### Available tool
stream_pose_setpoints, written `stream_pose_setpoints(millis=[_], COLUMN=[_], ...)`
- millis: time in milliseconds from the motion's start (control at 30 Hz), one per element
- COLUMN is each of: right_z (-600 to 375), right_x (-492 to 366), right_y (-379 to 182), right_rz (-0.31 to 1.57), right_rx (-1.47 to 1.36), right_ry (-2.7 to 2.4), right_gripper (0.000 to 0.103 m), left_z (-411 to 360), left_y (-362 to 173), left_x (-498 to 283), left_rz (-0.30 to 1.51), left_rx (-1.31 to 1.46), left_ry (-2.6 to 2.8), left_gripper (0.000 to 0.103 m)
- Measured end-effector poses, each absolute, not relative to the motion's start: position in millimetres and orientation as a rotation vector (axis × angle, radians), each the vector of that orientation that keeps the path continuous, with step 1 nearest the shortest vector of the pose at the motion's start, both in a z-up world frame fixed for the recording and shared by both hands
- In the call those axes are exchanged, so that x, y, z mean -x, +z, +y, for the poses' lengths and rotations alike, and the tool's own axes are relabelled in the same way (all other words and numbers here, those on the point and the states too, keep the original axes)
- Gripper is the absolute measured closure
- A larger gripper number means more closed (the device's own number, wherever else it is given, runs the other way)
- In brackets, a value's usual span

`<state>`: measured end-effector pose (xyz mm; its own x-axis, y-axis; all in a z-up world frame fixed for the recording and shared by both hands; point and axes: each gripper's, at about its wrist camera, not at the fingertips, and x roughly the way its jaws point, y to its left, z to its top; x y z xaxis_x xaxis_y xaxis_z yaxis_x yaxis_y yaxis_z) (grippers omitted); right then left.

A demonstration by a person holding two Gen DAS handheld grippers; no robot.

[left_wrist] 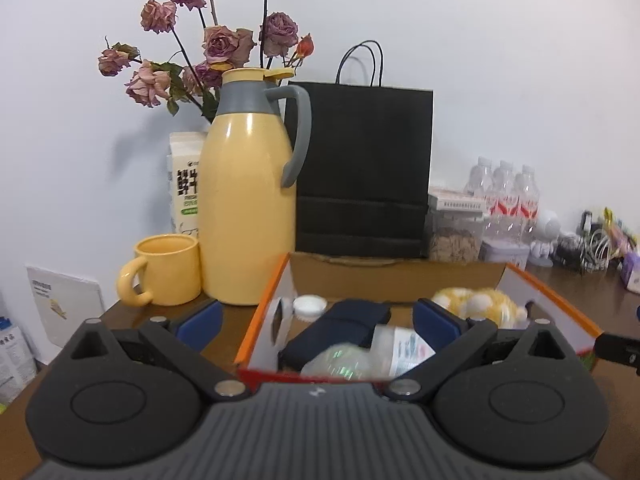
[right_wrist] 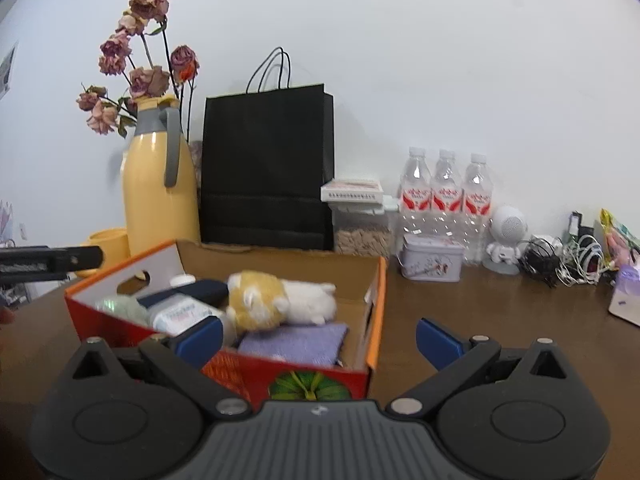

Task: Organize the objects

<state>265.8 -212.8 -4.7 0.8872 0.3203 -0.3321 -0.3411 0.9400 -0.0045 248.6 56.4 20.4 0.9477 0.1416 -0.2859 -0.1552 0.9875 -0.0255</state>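
An orange-rimmed cardboard box (left_wrist: 262, 312) (right_wrist: 378, 308) sits on the brown table. Inside lie a yellow-and-white plush toy (left_wrist: 480, 300) (right_wrist: 276, 298), a dark blue case (left_wrist: 340, 330) (right_wrist: 204, 289), a clear plastic bottle (left_wrist: 384, 350) (right_wrist: 180, 312), a white cap (left_wrist: 308, 306) and a purple cloth (right_wrist: 296, 344). My left gripper (left_wrist: 316, 322) is open, its fingers straddling the box's left wall, holding nothing. My right gripper (right_wrist: 320, 340) is open over the box's near right corner, also holding nothing. The left gripper's body (right_wrist: 48, 262) shows at the left edge of the right wrist view.
A yellow thermos jug (left_wrist: 244, 200) (right_wrist: 156, 192), a yellow mug (left_wrist: 164, 276), dried roses (left_wrist: 208, 40) and a black paper bag (left_wrist: 364, 168) (right_wrist: 268, 168) stand behind the box. Water bottles (right_wrist: 444, 200), a tin (right_wrist: 432, 264), a white figurine (right_wrist: 506, 240) and cables (right_wrist: 560, 260) crowd the right.
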Motion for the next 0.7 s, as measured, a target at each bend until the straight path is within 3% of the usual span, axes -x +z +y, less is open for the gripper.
stream_pose_setpoints(millis=[433,633,700], right_z=[-206,-195,-192], right_x=[-232,-229,-231], right_y=[-36,-45,-48], right_rz=[0.459,0.512,0.538], right_rx=[0.180,0.228,0.236], right_ry=[0.414,0.463,0.480], right_gripper=[0.001,0.018,0.030], left_z=[61,65,68], left_y=[-3,-12,-14], left_x=[-206,-191,-189], left_rz=[0.420,0.464,0.478], left_rx=[0.025,0.039,0.051], left_ry=[0.114,0.112,0.116], left_gripper=[0.000,0.000,0.000])
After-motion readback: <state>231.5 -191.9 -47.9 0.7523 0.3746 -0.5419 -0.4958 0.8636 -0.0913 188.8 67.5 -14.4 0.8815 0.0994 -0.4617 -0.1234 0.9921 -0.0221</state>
